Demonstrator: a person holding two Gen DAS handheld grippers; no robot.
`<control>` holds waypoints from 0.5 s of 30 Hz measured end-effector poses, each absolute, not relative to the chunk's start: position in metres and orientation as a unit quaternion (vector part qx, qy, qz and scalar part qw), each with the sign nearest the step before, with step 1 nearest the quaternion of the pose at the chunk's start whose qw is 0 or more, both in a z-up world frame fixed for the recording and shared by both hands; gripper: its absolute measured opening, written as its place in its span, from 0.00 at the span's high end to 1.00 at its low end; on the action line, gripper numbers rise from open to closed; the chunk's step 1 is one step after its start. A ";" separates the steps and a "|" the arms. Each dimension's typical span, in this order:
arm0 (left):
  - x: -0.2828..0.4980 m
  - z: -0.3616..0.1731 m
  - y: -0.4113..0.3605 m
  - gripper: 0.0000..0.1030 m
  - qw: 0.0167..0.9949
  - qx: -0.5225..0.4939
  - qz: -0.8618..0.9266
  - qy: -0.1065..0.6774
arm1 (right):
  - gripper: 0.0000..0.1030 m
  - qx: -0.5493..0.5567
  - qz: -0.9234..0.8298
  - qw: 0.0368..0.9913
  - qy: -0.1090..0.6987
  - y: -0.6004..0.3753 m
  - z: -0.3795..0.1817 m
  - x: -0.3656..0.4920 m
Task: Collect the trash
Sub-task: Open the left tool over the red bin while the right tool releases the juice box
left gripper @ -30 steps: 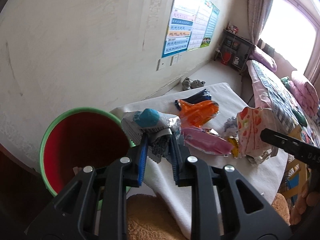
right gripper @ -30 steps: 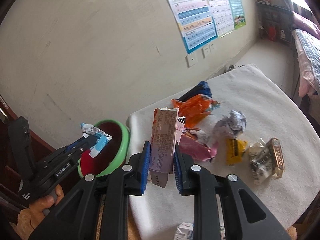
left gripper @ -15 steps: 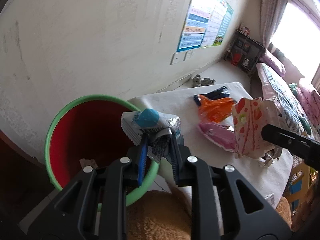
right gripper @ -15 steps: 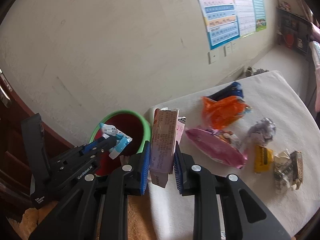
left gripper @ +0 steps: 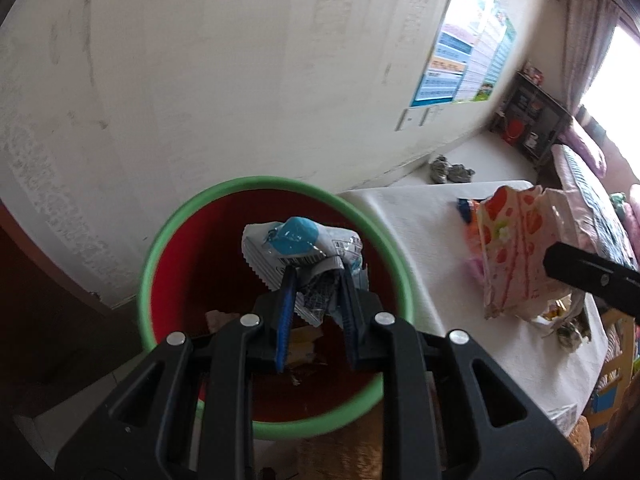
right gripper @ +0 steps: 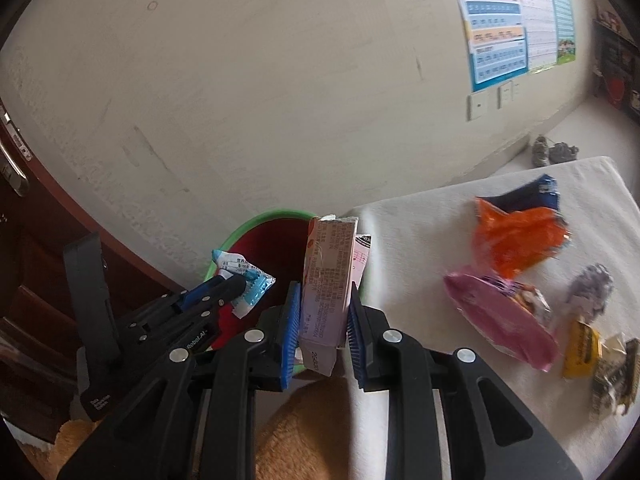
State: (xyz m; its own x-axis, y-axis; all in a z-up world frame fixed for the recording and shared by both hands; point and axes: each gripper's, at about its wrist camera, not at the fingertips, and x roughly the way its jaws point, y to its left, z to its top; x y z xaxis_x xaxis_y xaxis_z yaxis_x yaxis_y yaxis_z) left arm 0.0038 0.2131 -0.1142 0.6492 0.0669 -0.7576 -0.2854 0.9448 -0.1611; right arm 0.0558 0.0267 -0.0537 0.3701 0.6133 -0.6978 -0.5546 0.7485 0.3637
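Observation:
My left gripper point(left gripper: 316, 280) is shut on a crumpled white and blue wrapper point(left gripper: 300, 248), which hangs over the mouth of the red bin with a green rim point(left gripper: 168, 224). A few scraps lie at the bin's bottom. My right gripper point(right gripper: 322, 300) is shut on a pink milk carton point(right gripper: 326, 276), held upright at the bin's point(right gripper: 256, 220) right edge, beside the table. In the left wrist view that carton point(left gripper: 516, 256) shows its strawberry print at the right. The right wrist view shows the left gripper point(right gripper: 240, 284) and its wrapper point(right gripper: 244, 280) at the left.
A table under a white cloth point(right gripper: 420, 240) carries an orange bag point(right gripper: 520, 236), a dark blue packet point(right gripper: 536, 192), a pink pouch point(right gripper: 500, 320), a crumpled silver wrapper point(right gripper: 592, 288) and a yellow packet point(right gripper: 580, 348). A wall stands close behind the bin; a dark wooden door point(right gripper: 28, 220) is left.
Both grippers have swung left, away from the table and toward the bin. The wrapper now hangs over the bin's opening, and the carton has reached the bin's right rim.

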 end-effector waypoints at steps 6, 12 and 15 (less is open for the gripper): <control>0.003 -0.126 0.233 0.80 0.887 -0.149 0.115 0.422 | 0.78 0.019 0.374 0.809 0.453 0.062 -0.064 0.066; 0.004 -0.130 0.245 0.76 0.883 -0.153 0.134 0.423 | 0.77 0.020 0.388 0.794 0.467 0.087 -0.071 0.072; 0.003 -0.134 0.250 0.42 0.880 -0.158 0.147 0.424 | 0.46 0.027 0.394 0.792 0.465 0.092 -0.070 0.073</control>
State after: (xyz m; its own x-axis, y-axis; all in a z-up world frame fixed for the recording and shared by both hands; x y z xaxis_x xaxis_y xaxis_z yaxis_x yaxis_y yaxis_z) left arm 0.0027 0.2502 -0.1340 0.5970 0.1248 -0.7925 -0.3921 0.9072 -0.1526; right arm 0.0730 0.0920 -0.0704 0.2566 0.6499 -0.7154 -0.5996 0.6876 0.4095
